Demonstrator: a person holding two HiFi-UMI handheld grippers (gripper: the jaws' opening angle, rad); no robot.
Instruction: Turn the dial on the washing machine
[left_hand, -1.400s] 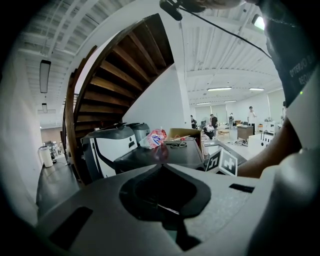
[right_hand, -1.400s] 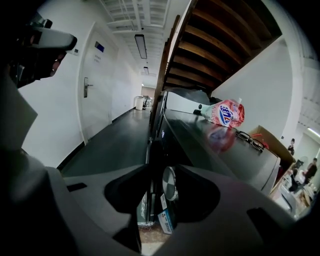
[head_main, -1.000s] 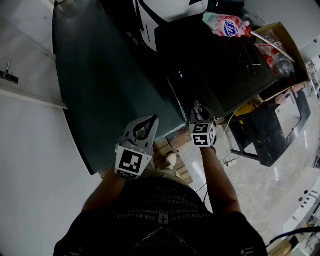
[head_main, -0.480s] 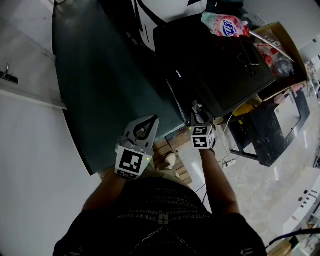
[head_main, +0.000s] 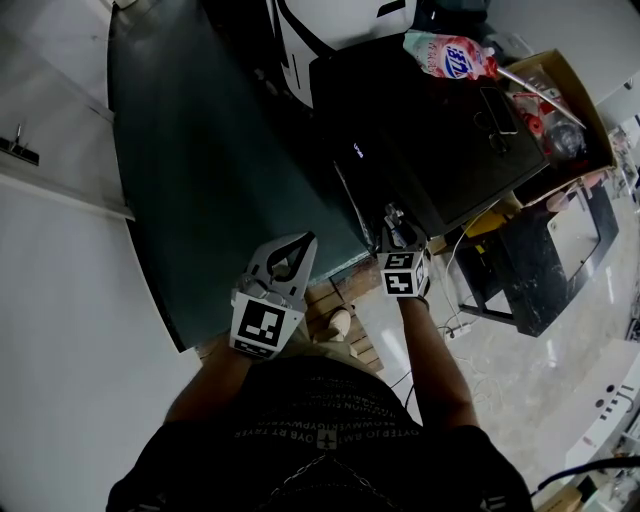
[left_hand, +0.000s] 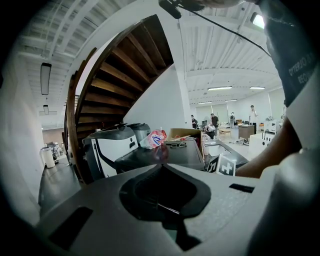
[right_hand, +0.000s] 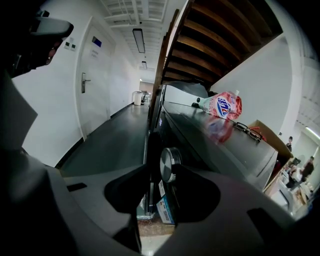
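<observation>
The round silver dial (right_hand: 169, 164) sticks out from the front panel of the dark washing machine (head_main: 430, 140), just below its top edge. The right hand-held gripper (right_hand: 167, 172) is up against it, jaws spread wide. The dial sits in the gap at their tips and neither pad visibly presses on it, so I'd call it released. The left hand-held gripper (head_main: 306, 240) hangs off to the side, clenched on nothing.

The dial looks rigid and smooth, probably slippery at the rim and light to turn. The best hold, I'd judge, is across opposite sides of the rim, with the gripper lined up along the dial's axis; at present it comes in at a slant. A pink detergent pouch (head_main: 452, 55) lies on top, well apart.
</observation>
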